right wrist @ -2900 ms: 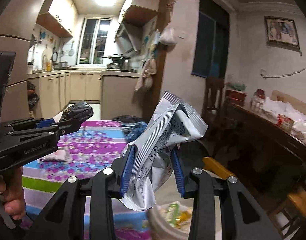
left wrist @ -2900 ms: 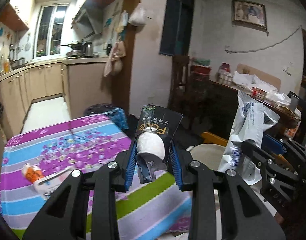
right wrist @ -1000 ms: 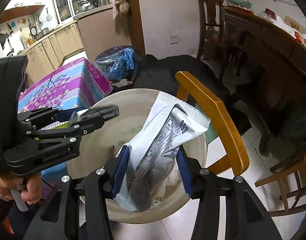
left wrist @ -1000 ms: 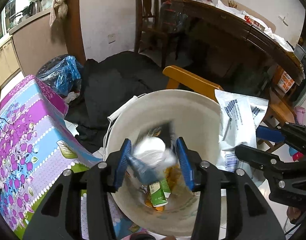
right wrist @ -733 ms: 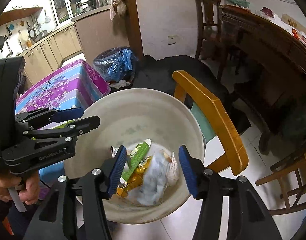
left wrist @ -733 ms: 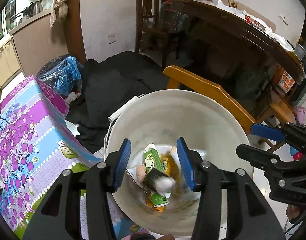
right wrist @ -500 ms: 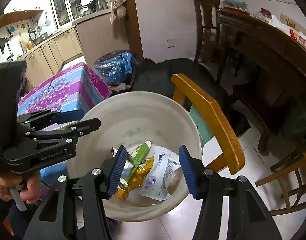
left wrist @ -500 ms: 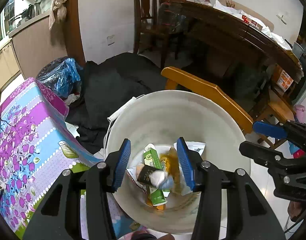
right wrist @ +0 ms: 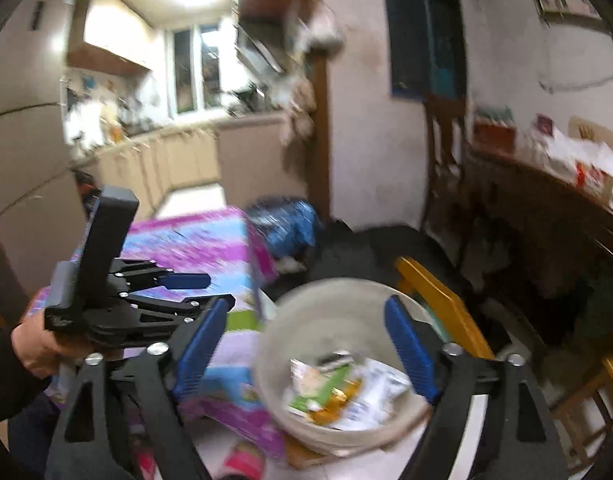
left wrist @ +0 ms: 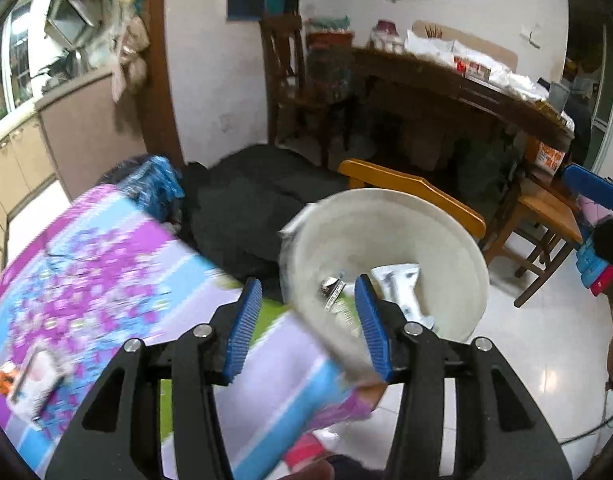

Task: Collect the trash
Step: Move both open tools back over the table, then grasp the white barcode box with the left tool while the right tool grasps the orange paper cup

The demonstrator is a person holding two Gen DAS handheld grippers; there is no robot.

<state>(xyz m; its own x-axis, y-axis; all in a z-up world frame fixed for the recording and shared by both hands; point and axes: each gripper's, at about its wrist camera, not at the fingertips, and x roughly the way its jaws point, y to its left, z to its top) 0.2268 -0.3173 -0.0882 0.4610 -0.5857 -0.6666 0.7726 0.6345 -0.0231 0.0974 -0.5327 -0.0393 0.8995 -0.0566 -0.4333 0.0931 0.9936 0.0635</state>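
I cannot read any text here. The wrappers in the white bucket [right wrist: 346, 364] carry print, but the blur makes it too small to read. The orange box [left wrist: 548, 156] at 2 o'clock under the dark sideboard [left wrist: 466, 84] shows marks, not legible.

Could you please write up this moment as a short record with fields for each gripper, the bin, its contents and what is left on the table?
left gripper: open, nothing between its blue pads, jaws have just been opening
right gripper: open wide and empty, jaws have just been opening
bin: white bucket on the floor beside the table's corner
bin contents: white wrapper, green packet, other scraps, blurred
table: purple and blue floral cloth
left on table: one small white and orange packet, blurred
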